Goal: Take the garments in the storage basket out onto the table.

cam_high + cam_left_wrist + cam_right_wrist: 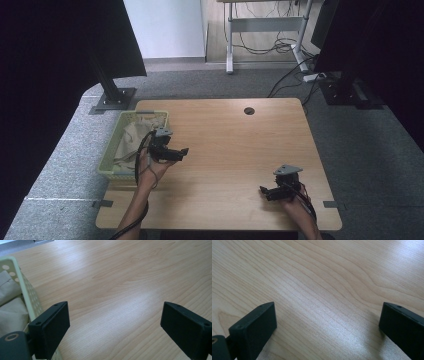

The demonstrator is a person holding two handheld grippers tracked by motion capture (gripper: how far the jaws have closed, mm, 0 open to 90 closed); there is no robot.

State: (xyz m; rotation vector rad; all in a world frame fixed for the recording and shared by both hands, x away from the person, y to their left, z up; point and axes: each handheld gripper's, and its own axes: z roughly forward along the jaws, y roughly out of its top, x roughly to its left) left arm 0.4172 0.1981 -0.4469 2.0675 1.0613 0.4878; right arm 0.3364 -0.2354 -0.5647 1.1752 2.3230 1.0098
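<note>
Table (235, 150) mostly bare – wide room centre and right. Basket (111, 152) at left edge, cloth (131, 137) inside. Left gripper (183, 152) just right of basket, jaws wide, empty. Right gripper (263, 190) near front-right – wide, empty.

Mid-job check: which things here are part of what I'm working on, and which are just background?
Part of the job:
left gripper, open, beside the basket
right gripper, open over bare table
pale green basket
beige cloth inside it

Just about:
table
cable hole
floor cables
black stand base
</note>
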